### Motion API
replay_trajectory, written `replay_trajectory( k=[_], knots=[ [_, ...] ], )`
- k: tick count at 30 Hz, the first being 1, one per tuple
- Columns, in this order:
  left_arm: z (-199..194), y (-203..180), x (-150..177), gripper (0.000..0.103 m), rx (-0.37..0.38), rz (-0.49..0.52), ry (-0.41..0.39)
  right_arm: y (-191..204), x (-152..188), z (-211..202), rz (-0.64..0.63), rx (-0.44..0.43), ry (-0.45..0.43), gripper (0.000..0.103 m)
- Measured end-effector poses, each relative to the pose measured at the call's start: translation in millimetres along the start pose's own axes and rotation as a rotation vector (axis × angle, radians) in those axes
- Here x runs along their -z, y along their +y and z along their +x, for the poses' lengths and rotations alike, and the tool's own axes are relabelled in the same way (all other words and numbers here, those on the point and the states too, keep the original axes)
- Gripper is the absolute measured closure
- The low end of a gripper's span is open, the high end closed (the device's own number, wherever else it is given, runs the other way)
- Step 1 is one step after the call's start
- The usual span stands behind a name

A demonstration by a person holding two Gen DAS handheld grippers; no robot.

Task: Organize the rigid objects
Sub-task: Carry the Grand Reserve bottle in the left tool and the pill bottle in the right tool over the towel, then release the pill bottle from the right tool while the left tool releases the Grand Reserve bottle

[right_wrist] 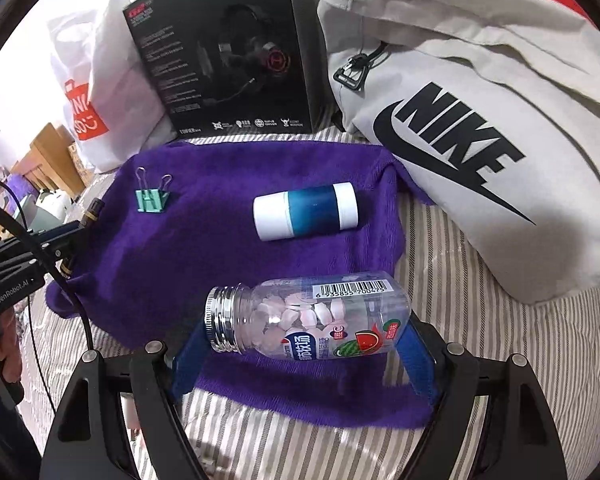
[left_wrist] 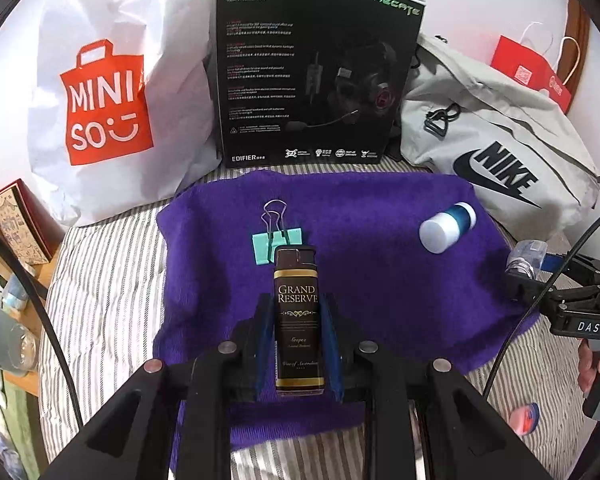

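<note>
left gripper (left_wrist: 299,320) pinches lighter (left_wrist: 299,312) | right gripper (right_wrist: 300,344) clamps candy bottle (right_wrist: 308,314) | lower both flat onto purple towel (right_wrist: 220,248) — clear of binder clip (right_wrist: 152,198) — then release

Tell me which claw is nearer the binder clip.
Left. The left claw, shut on the lighter, sits just behind the binder clip; the lighter's tip nearly touches it. The right claw, holding the candy bottle, is across the towel.

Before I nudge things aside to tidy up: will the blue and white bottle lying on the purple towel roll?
Probably. The blue and white bottle is cylindrical and lies on its side, so a sideways push could roll it. The plush purple towel may slow it.
</note>
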State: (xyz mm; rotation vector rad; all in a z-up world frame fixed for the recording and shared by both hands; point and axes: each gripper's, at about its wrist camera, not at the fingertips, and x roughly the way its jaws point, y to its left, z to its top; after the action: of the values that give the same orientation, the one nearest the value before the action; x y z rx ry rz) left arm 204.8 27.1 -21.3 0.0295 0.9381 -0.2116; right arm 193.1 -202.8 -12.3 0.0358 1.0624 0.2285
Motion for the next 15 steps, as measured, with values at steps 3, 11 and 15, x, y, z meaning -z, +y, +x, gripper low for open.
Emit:
replay_trajectory(
  k=[3,11,15],
  knots=[
    [11,4,-2,0.080,0.001,-0.018,0.011,1,-3,8,-0.006,0.003,0.008,0.021],
    [37,14,-2,0.080,0.006,-0.043,0.052,12,-16,25,-0.049,0.029,0.019,0.021],
    [45,17,-5,0.080,0.000,-0.049,0.063,20,-18,39,-0.078,0.034,0.040,0.021]
  ],
)
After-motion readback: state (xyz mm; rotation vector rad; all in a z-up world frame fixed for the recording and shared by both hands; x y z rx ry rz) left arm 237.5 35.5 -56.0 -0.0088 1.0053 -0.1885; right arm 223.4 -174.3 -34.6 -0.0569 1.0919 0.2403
